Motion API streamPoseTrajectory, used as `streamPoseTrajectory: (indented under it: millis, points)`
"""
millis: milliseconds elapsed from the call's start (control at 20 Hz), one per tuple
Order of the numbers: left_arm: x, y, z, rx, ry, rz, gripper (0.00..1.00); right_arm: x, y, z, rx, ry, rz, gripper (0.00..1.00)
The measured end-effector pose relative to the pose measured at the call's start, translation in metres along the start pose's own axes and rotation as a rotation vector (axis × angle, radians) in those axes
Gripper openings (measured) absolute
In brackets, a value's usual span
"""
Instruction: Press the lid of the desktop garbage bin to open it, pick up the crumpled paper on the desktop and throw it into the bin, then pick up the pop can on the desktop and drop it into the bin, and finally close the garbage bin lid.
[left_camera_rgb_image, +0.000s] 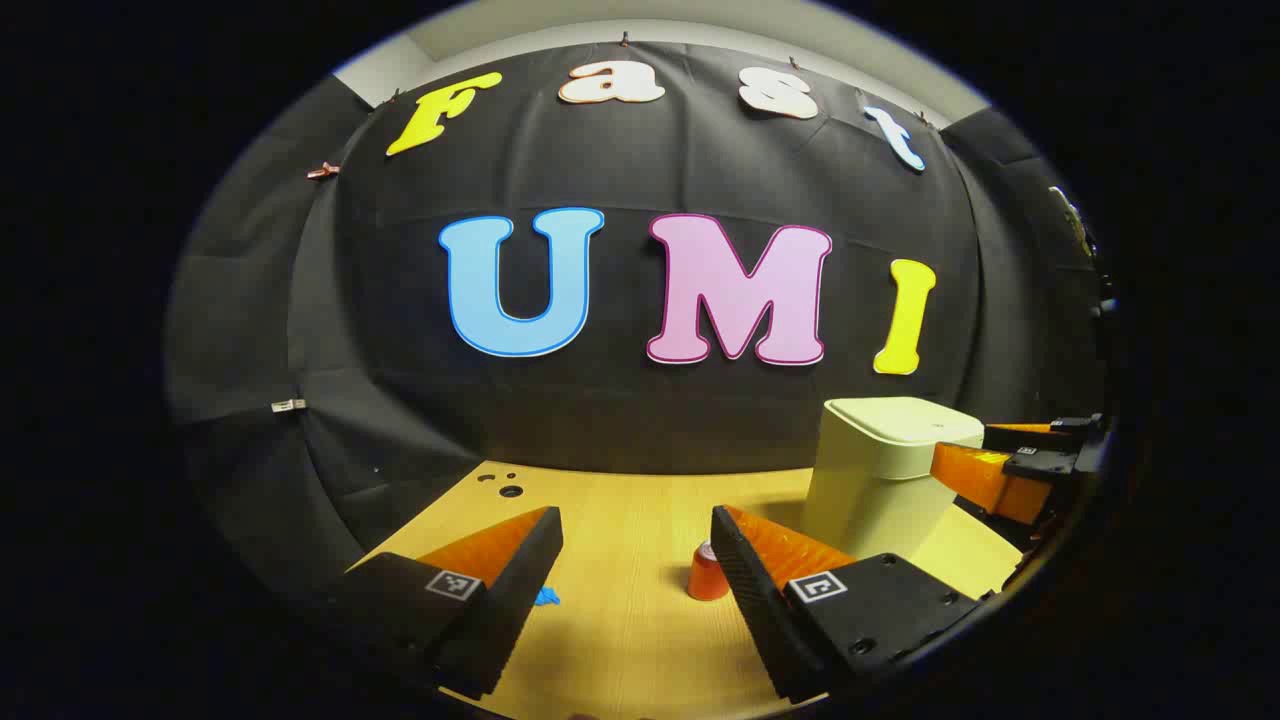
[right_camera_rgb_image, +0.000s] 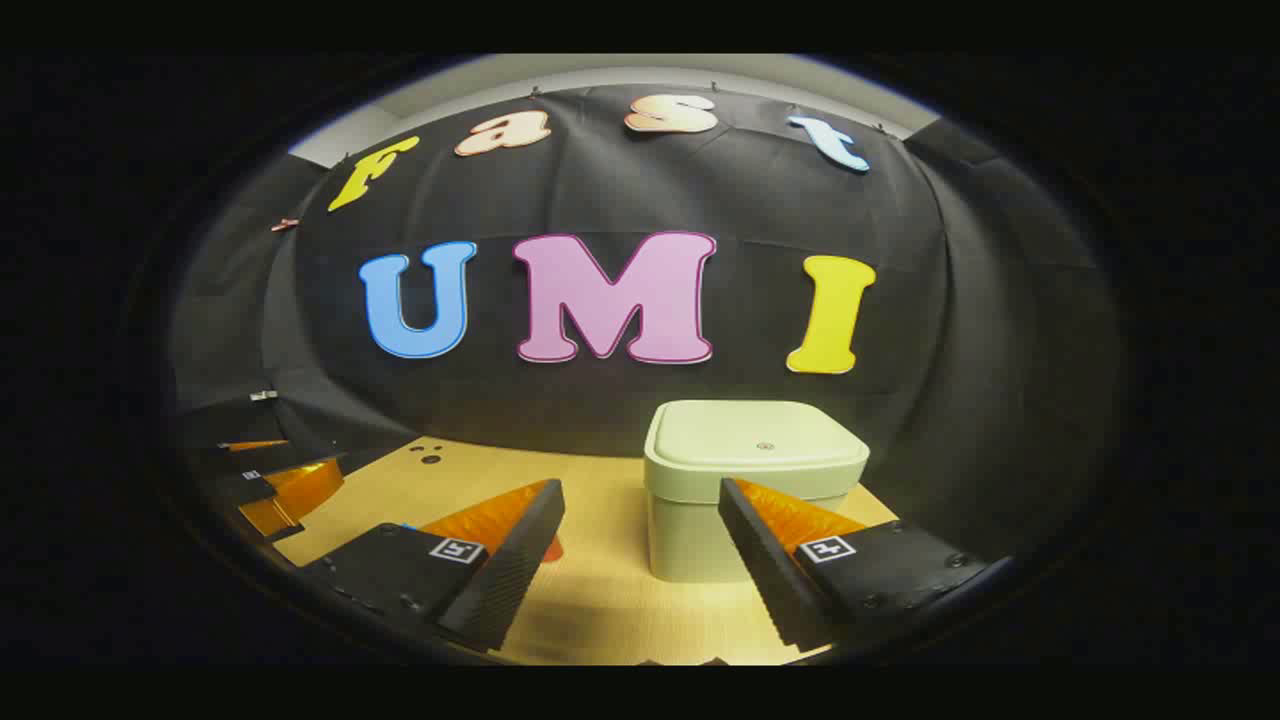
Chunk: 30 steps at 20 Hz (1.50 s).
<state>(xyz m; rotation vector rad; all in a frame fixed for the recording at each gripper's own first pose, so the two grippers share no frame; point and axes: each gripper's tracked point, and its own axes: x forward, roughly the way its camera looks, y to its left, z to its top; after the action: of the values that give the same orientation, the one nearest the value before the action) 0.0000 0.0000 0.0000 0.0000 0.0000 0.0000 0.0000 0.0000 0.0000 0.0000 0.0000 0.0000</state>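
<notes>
The pale desktop bin (left_camera_rgb_image: 880, 480) stands on the wooden table with its lid (right_camera_rgb_image: 755, 435) down. A small red pop can (left_camera_rgb_image: 705, 578) stands just ahead of my left gripper (left_camera_rgb_image: 632, 530), half hidden by its right finger. A bit of blue crumpled paper (left_camera_rgb_image: 546, 597) peeks out beside its left finger. The left gripper is open and holds nothing. My right gripper (right_camera_rgb_image: 640, 500) is open too, low over the table, with the bin (right_camera_rgb_image: 690, 530) straight ahead of its right finger. A sliver of the can (right_camera_rgb_image: 552, 547) shows behind its left finger.
The table (left_camera_rgb_image: 620, 640) ends at the black cloth wall behind the bin. A few small holes (left_camera_rgb_image: 510, 490) mark its far left corner. The right gripper (left_camera_rgb_image: 965, 450) shows beside the bin in the left gripper view; the left gripper (right_camera_rgb_image: 312, 453) shows at the far left in the right gripper view.
</notes>
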Motion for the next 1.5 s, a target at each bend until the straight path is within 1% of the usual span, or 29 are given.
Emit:
streamPoseTrajectory:
  millis: [350,400,450,500,550,700,800,900,950,1000,1100,1250,1300,1350,1450,1500]
  points:
    - [0.008,-0.008,-0.004,0.0,0.013,-0.009,0.96,0.005,-0.014,-0.007,0.017,0.022,-0.024,0.98]
    - [0.009,-0.009,-0.004,0.001,0.014,-0.01,0.96,0.005,-0.015,-0.009,0.017,0.024,-0.025,0.96]
    - [0.009,-0.01,-0.006,0.003,0.016,-0.011,0.96,0.005,-0.015,-0.009,0.017,0.026,-0.025,0.98]
    - [0.008,-0.01,-0.007,0.005,0.018,-0.011,0.96,0.005,-0.015,-0.009,0.017,0.027,-0.024,0.99]
    - [0.009,-0.01,-0.008,0.006,0.021,-0.011,0.96,0.005,-0.015,-0.01,0.017,0.028,-0.023,0.98]
    - [0.009,-0.012,-0.01,0.006,0.028,-0.012,0.96,0.005,-0.014,-0.012,0.015,0.032,-0.017,0.98]
    - [0.008,-0.012,-0.009,0.009,0.029,-0.013,0.96,0.004,-0.013,-0.013,0.014,0.033,-0.011,0.96]
    - [0.008,-0.014,-0.011,0.013,0.031,-0.015,0.96,0.004,-0.012,-0.013,0.01,0.036,-0.005,0.98]
    - [0.008,-0.014,-0.011,0.015,0.032,-0.014,0.96,0.004,-0.011,-0.014,0.008,0.037,-0.001,0.96]
    - [0.008,-0.015,-0.011,0.017,0.032,-0.015,0.96,0.004,-0.011,-0.014,0.007,0.037,0.001,0.98]
    - [0.007,-0.015,-0.011,0.019,0.03,-0.015,0.96,0.004,-0.012,-0.012,0.002,0.032,0.0,0.96]
    - [0.006,-0.016,-0.014,0.021,0.036,-0.014,0.96,0.004,-0.013,-0.012,-0.006,0.027,0.002,0.98]
    - [0.006,-0.016,-0.015,0.022,0.039,-0.013,0.96,0.004,-0.013,-0.011,-0.01,0.026,0.001,0.95]
    - [0.005,-0.016,-0.016,0.023,0.04,-0.013,0.96,0.003,-0.014,-0.011,-0.013,0.023,0.002,0.96]
    - [0.004,-0.017,-0.016,0.025,0.043,-0.014,0.96,0.002,-0.015,-0.008,-0.023,0.016,0.002,0.87]
    - [0.005,-0.018,-0.016,0.026,0.044,-0.015,0.96,0.002,-0.014,-0.007,-0.029,0.014,0.004,0.78]
